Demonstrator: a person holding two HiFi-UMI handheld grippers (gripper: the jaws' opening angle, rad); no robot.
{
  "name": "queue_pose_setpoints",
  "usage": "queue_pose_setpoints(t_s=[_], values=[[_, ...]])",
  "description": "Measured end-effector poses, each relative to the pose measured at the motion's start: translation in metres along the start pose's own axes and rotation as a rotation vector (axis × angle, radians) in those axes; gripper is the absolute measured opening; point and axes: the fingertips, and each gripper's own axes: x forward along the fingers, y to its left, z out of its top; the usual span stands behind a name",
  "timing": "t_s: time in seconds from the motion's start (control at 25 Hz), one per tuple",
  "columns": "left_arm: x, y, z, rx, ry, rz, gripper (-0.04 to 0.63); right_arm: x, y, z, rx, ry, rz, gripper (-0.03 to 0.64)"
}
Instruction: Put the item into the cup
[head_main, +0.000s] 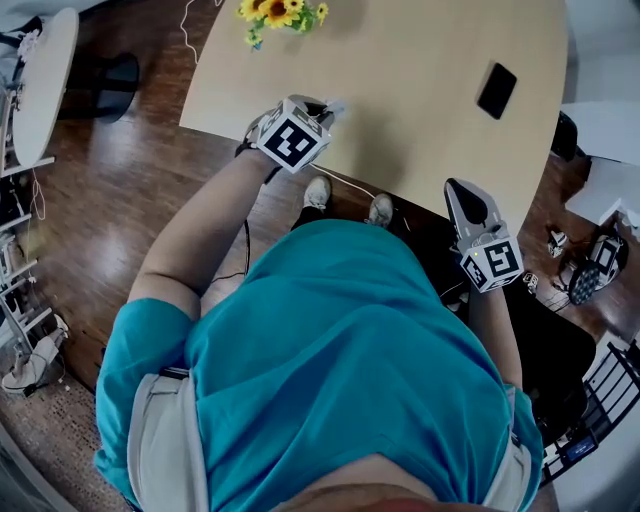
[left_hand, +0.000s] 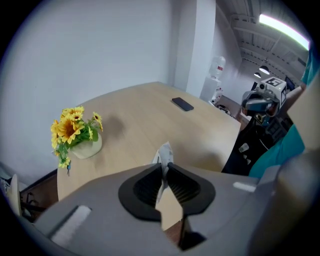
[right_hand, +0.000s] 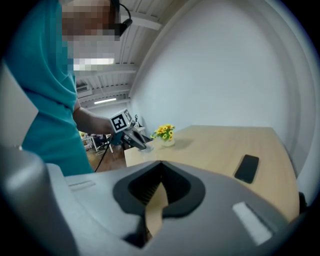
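**Item: pale crumpled scrap, held in left gripper**

The scrap (left_hand: 164, 151) is pinched between the nearly closed jaws of the left gripper (left_hand: 164, 169), above the table's (head_main: 420, 130) near edge. The tabletop is mostly bare. A phone (head_main: 497, 90) lies far right. A pot (left_hand: 89, 148) (seen only in the left gripper view) holds sunflowers (head_main: 282, 12) at the far-left edge. The right gripper (right_hand: 161, 166) has its jaws together with nothing between them, near the table's near edge.
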Motion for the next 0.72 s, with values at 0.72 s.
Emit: queue_pose_setpoints(t_s=[0.72], values=[[0.051,0.001,-0.013,0.076,0.134,-0.034,0.043,0.002,0.007,-0.003,0.001,0.025,0.001,0.002]])
